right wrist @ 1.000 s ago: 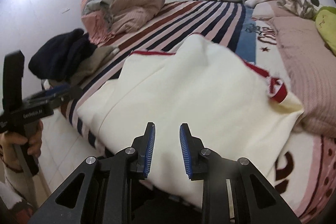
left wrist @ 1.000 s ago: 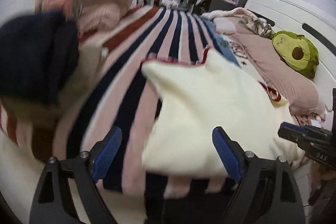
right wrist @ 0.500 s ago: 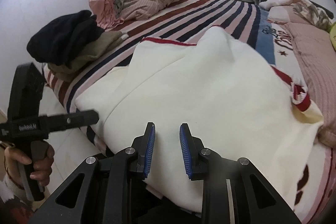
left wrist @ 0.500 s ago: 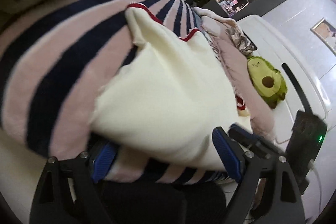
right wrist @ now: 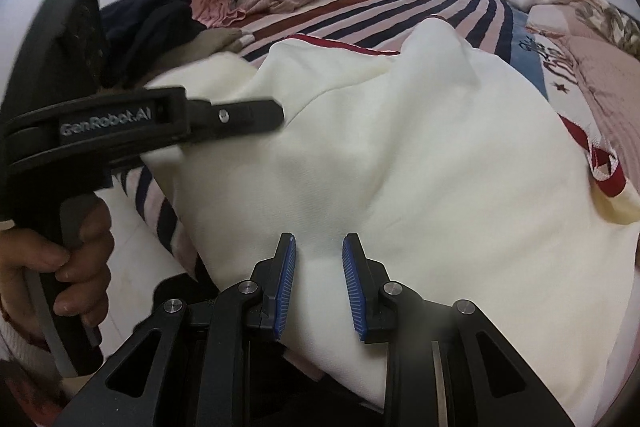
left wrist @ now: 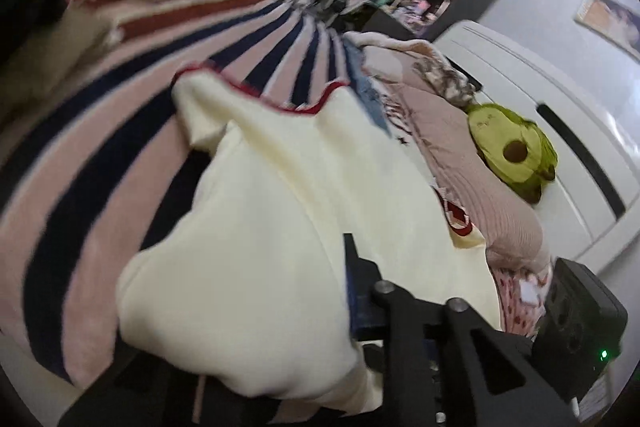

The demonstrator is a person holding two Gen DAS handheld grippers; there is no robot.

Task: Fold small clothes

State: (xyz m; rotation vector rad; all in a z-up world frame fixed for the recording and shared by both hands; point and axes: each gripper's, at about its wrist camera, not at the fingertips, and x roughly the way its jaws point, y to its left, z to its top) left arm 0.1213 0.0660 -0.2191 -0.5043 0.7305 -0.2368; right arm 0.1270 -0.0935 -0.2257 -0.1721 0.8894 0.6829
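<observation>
While the cream garment [right wrist: 420,163] lies spread on the striped bed [right wrist: 400,1], right tongs [right wrist: 319,287] pinch its near hem, seemingly for folding; left tongs [right wrist: 240,115] reach its side, grip unclear.

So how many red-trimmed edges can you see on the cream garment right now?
2. One red band runs along the cream garment's far edge; another sits at its right corner. More may be hidden underneath.

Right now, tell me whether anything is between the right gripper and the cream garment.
Nothing visible is. The right gripper already has the cream garment bunched between its blue pads; the left gripper holds the same garment farther left, clear of that grip.
</observation>
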